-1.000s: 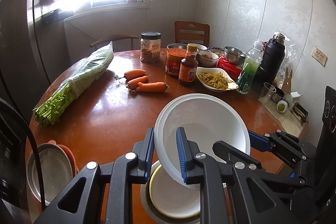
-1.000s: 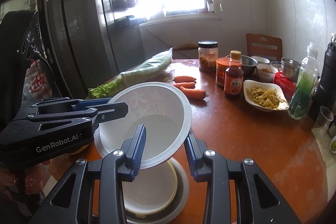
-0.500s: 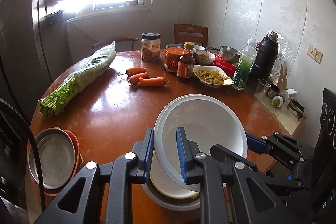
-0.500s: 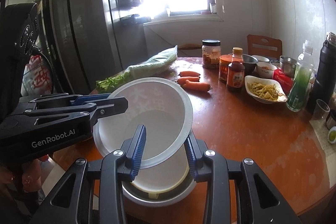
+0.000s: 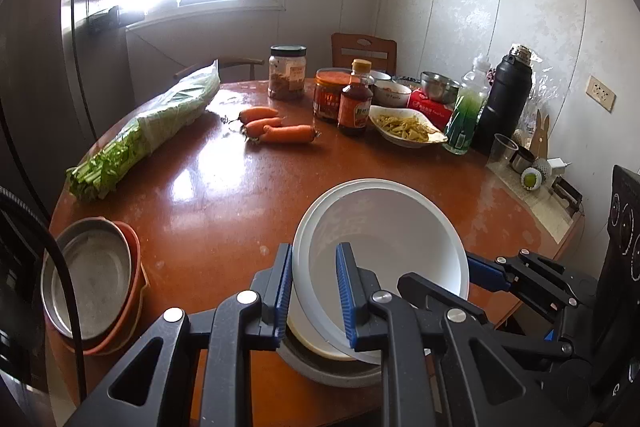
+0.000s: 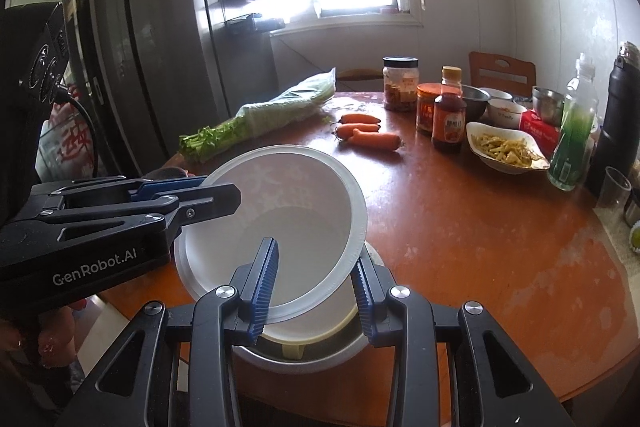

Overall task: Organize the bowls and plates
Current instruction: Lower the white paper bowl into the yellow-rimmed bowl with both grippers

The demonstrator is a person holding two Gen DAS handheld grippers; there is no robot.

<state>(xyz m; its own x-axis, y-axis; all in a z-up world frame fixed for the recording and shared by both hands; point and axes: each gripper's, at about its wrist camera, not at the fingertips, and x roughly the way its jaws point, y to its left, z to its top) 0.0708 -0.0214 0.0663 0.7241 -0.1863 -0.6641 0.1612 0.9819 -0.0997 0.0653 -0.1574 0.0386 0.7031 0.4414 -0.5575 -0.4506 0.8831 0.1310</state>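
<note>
Dropped lower since a second ago: big white plastic bowl (image 6: pixel 280 219), tilted, now right over the cream bowl nested in a grey metal bowl (image 6: pixel 320 355) at 6 o'clock on the round reddish-brown surface (image 6: pixel 480 227). Left claw (image 5: pixel 312 291) pinched shut on its rim, right claw (image 6: pixel 316 291) clamped on the opposite rim. Carrots (image 5: pixel 276 127) off at 12.

Three carrots (image 5: pixel 276 126), two jars (image 5: pixel 287 72), two grippers (image 5: pixel 312 293).

Glossy wood table (image 5: pixel 224 195), matt white plastic bowl (image 5: pixel 384 227), steel bowl (image 5: pixel 90 279)
</note>
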